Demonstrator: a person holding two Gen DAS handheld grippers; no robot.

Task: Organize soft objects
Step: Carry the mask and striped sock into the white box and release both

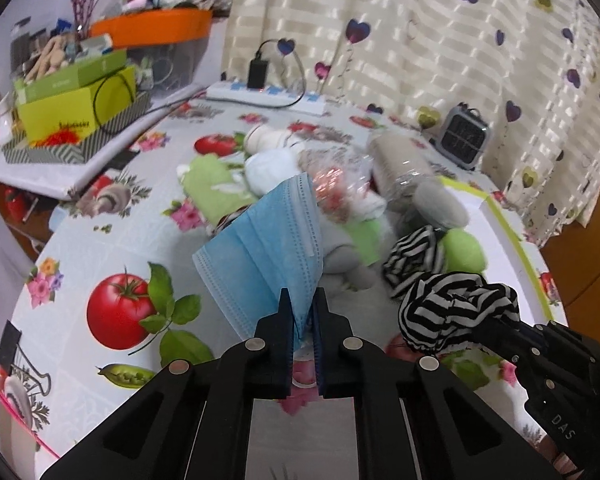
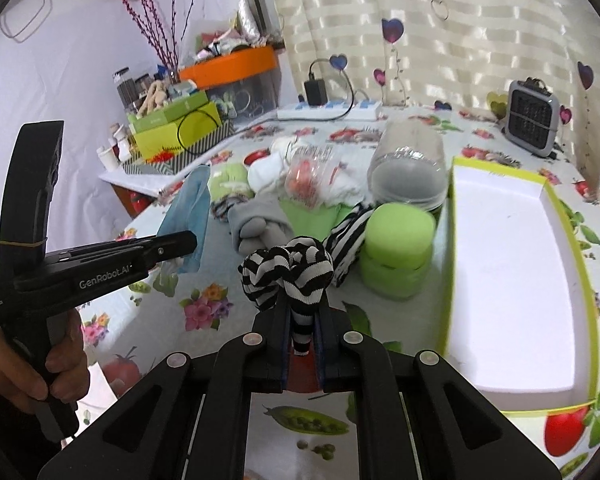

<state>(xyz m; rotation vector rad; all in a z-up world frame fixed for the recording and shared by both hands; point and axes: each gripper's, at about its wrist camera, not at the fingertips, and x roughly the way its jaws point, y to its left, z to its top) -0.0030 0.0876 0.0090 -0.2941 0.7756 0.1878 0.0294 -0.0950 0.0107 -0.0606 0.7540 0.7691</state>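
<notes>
Mid-sorting: left gripper (image 1: 302, 312) jaws pinched a pleated blue face mask (image 1: 260, 248), right gripper (image 2: 302, 316) clamped a black-and-white striped sock (image 2: 290, 276); next probably the green-rimmed white box (image 2: 512, 280).

Home, heart-print curtain (image 1: 440, 52), fruit-print tablecloth (image 1: 112, 280)

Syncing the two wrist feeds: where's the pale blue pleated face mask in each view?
Left wrist: pale blue pleated face mask fills the centre, pinched at its lower corner in the left gripper.
Right wrist: the mask hangs at left of centre, seen edge-on beyond the left gripper.
Shared landmark: grey grille-fronted box by the curtain, on the right in both.
</notes>
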